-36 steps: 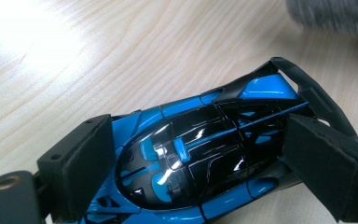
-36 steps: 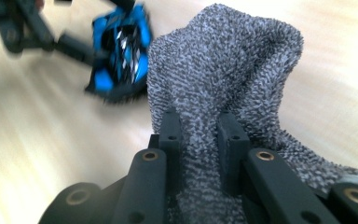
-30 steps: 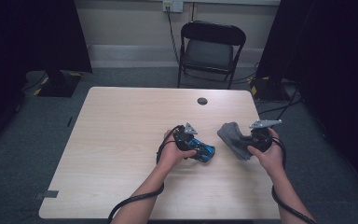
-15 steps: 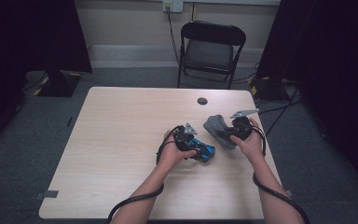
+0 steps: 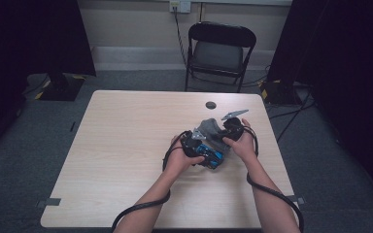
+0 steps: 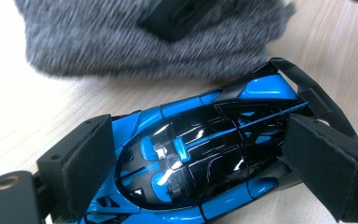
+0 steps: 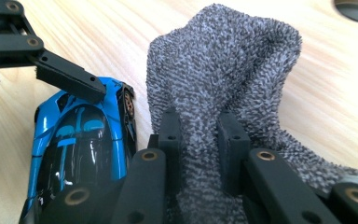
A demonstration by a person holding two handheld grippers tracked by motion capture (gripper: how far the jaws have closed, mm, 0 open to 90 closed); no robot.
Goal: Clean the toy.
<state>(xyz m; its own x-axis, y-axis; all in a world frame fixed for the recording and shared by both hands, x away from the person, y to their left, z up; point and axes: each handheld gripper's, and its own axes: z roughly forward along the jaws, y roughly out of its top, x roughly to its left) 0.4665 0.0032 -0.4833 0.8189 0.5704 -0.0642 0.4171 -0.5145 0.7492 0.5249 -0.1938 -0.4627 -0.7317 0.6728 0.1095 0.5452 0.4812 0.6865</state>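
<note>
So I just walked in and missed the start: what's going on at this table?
A person is working with hand-held tongs in each hand at a wooden table. The left tongs clamp a blue and black toy sports car by its sides, resting on the tabletop. The right tongs pinch a bunched grey terry cloth and hold it right beside the car, as if about to wipe it.
</note>
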